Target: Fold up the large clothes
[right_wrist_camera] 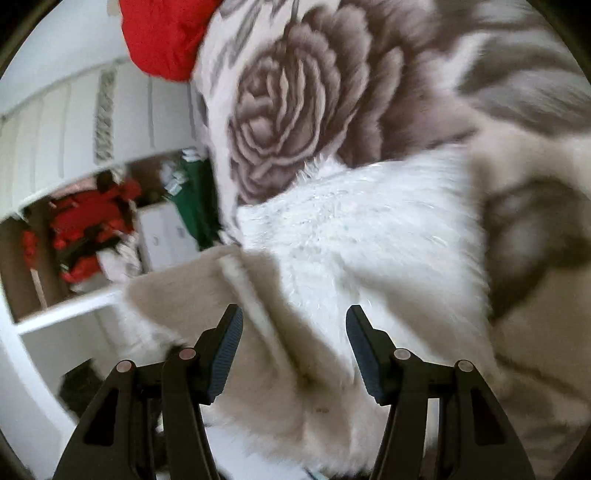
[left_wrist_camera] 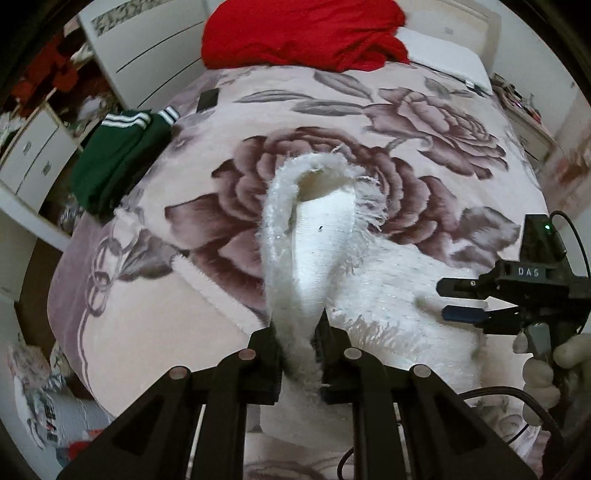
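A white fluffy garment (left_wrist_camera: 388, 295) lies on the rose-patterned blanket (left_wrist_camera: 166, 332) of a bed. My left gripper (left_wrist_camera: 298, 325) is shut on a sleeve of the white garment (left_wrist_camera: 314, 229), which stands up in a loop with its cuff open. My right gripper (left_wrist_camera: 461, 299) is at the right in the left wrist view, open, just above the garment's body. In the right wrist view my right gripper (right_wrist_camera: 293, 321) is open and empty over the white garment (right_wrist_camera: 351, 236). That view is blurred.
A folded green garment with white stripes (left_wrist_camera: 114, 155) lies at the bed's left edge. A red garment pile (left_wrist_camera: 303, 33) sits at the head of the bed, next to a white pillow (left_wrist_camera: 443, 55). White drawers (left_wrist_camera: 33, 155) and a wardrobe (left_wrist_camera: 147, 48) stand left of the bed.
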